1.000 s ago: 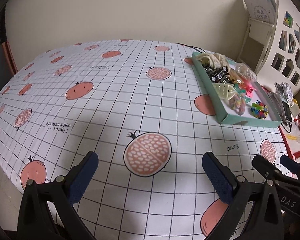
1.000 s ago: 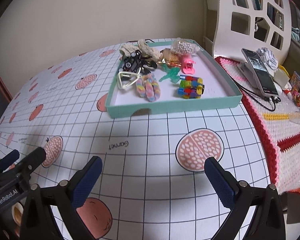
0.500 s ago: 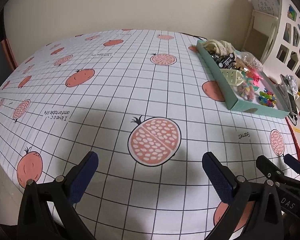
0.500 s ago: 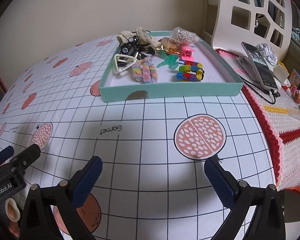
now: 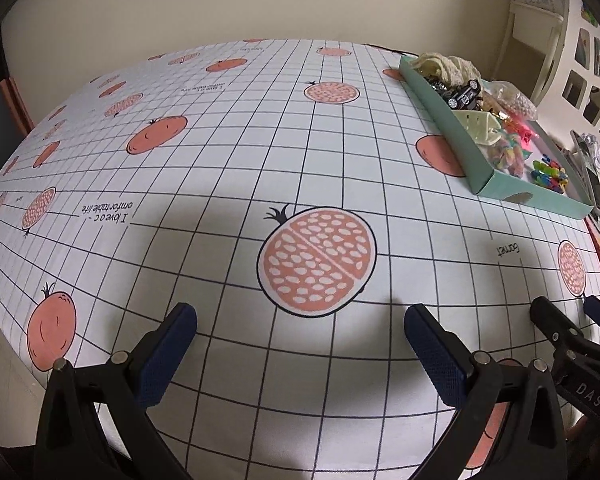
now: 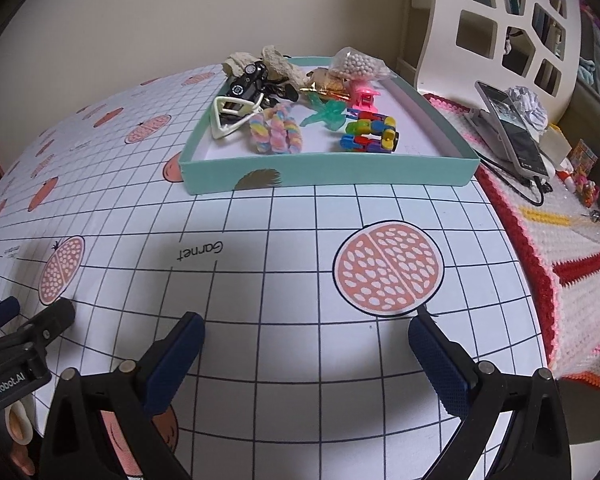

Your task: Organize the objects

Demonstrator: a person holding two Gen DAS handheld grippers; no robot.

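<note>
I see nothing loose on the tablecloth; every small object I can find already sits in the teal tray. From that I judge the sorting is either finished or not yet begun, and I cannot tell which, since nothing is in my grasp.

My left gripper hovers low over the near edge of the cloth, level, fingers spread wide and empty, with a printed pomegranate just ahead at 12 o'clock. From here the tray lies at about 2 o'clock, well apart.

My right gripper sits just beside the left one, also low, level, fingers released and holding nothing. The tray is straight ahead at 12 o'clock, nearer to this side.

Inside the tray, left to right in the right wrist view: a toy car at the far left corner, a cream triangle clip, a pastel scrunchie, a green clip, a pink clip and a multicolour block chain, with a bag of beads at the far wall.

If more is to be done, I judge the right gripper is better placed to reach in.
</note>
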